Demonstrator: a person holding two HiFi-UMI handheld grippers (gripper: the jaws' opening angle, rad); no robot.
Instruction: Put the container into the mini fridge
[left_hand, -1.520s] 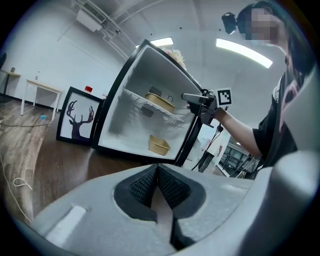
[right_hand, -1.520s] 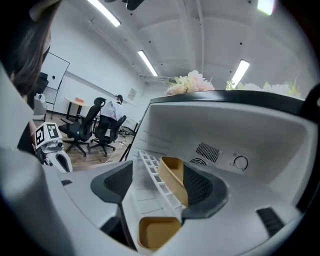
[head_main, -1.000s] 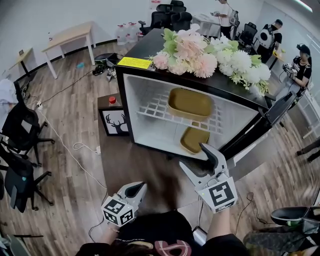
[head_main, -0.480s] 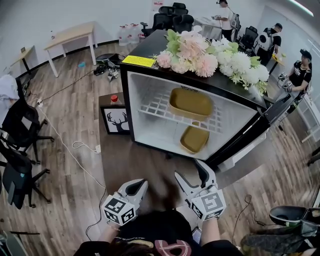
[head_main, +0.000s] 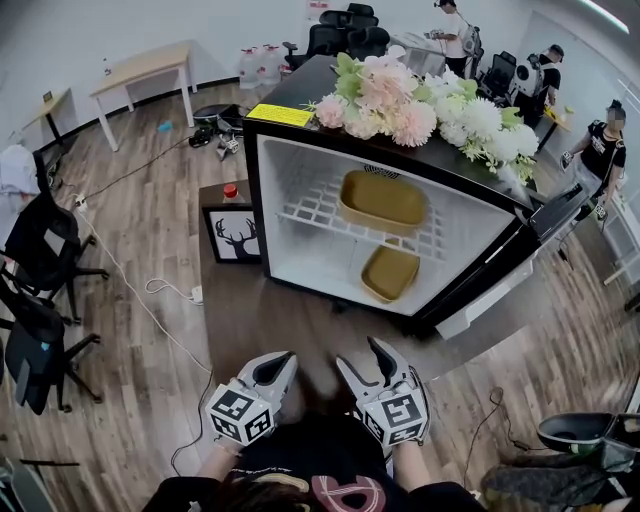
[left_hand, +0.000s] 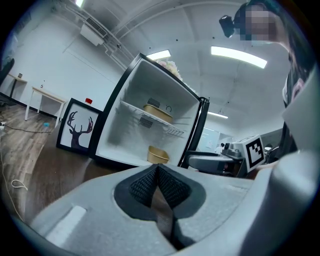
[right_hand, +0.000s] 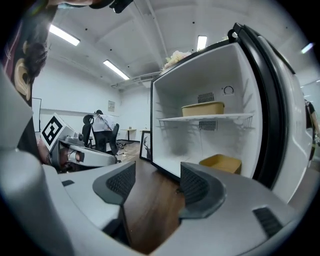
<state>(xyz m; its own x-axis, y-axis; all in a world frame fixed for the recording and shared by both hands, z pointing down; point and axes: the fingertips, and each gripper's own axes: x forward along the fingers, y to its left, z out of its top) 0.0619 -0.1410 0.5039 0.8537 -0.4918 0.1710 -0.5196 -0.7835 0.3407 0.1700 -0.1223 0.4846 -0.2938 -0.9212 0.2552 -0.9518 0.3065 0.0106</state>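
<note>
The black mini fridge stands open on the wood floor. One tan container sits on its wire shelf and a second tan container rests on the fridge floor; both also show in the left gripper view and the right gripper view. My left gripper is shut and empty, low and close to my body. Beside it my right gripper is open; its jaws have just been closing a little, with nothing between them. Both point at the fridge from a distance.
The fridge door hangs open at the right. Artificial flowers lie on top of the fridge. A deer picture with a red-capped bottle stands left of it. Office chairs and a cable are at the left; people stand at the back right.
My right gripper has dropped from in front of the fridge opening down toward my body, rolling as it went, and now sits beside the left one. The left gripper stayed put.
</note>
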